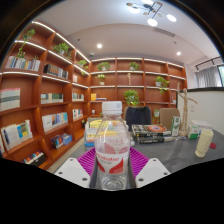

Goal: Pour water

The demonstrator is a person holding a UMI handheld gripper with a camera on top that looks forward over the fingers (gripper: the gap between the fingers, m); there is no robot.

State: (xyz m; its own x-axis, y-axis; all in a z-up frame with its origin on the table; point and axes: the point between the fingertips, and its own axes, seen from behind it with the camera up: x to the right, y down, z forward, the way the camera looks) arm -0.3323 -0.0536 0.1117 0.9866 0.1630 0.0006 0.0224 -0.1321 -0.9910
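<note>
In the gripper view, the gripper (112, 168) is clamped on a clear plastic water bottle (112, 148), its magenta pads (88, 160) pressing both sides of the bottle's body. The bottle stands upright between the fingers, with a red-and-white label and a white cap. Beyond it lies a grey table (170, 155) bearing stacked books (150, 132), a pale cup (204, 142) and a potted plant (131, 98). Wooden bookshelves (40, 90) line the walls behind.

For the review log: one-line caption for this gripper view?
Gripper shut on water bottle above a table, bookshelves behind.
</note>
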